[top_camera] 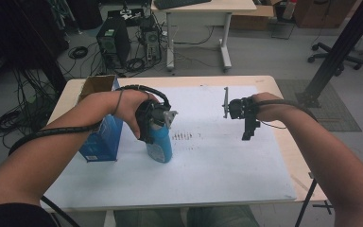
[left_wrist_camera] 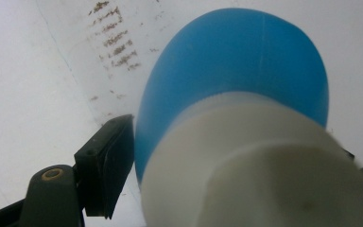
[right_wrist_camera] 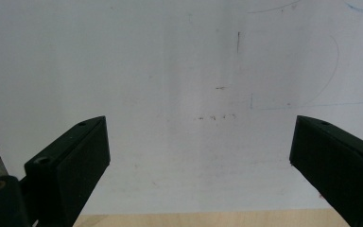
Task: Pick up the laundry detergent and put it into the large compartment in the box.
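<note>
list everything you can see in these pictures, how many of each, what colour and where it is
bottle: 1, blue with a white cap, upright on the white sheet left of centre, between the left gripper's jaws
cardboard box: 1, blue sides with a brown open top, at the table's left edge beside the bottle
white sheet: 1, white with brownish smudges near the middle, covering most of the table
table: 1, light wood, under the sheet
computer towers: 2, black, on the floor beyond the table among cables
desk: 1, pale top, at the back
office chair base: 1, black, on the floor at the back right
left gripper: 1, black, around the bottle's top
right gripper: 1, black, open above the sheet's right half
</note>
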A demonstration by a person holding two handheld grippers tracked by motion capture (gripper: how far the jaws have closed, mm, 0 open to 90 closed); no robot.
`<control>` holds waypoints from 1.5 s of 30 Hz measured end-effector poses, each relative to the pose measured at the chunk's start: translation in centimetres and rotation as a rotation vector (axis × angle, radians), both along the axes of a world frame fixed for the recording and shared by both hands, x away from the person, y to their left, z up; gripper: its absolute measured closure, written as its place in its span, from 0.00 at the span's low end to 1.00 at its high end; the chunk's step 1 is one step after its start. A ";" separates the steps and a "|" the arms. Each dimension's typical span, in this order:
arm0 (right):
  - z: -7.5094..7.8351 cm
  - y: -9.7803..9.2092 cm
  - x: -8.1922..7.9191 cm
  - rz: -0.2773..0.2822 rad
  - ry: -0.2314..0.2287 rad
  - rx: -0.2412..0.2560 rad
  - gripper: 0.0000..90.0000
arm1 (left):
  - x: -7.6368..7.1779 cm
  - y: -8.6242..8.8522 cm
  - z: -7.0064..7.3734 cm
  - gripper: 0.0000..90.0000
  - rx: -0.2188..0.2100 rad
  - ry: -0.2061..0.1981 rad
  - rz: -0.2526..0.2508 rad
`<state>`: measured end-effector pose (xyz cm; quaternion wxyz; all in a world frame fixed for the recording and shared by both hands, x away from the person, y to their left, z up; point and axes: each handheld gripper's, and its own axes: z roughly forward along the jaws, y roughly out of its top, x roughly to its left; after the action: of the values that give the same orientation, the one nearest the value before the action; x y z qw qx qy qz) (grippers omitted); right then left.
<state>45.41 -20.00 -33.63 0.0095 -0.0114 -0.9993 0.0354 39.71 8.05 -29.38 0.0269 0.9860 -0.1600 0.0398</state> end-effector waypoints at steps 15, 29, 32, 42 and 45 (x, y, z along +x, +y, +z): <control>-0.4 -0.3 0.0 -0.004 0.005 0.002 0.06 | -0.1 -0.1 -0.3 0.33 0.008 0.004 -0.011; -0.5 -0.3 0.1 -0.008 0.007 0.006 0.06 | -0.1 -0.2 -0.6 0.38 0.004 0.009 -0.027; -0.7 -0.3 0.0 -0.008 0.009 0.006 0.06 | -0.1 -0.1 -0.6 0.38 -0.002 0.011 -0.028; -0.6 -0.2 0.1 -0.004 0.008 0.009 0.06 | 0.0 -0.2 -0.6 0.40 0.008 0.017 -0.041; -0.6 -0.2 0.0 -0.004 0.009 0.007 0.06 | -0.1 -0.2 -0.5 0.40 0.017 0.021 -0.042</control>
<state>45.44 -20.22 -34.24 0.0140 -0.0134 -0.9993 0.0320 39.58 7.84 -29.92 0.0208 0.9829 -0.1809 0.0277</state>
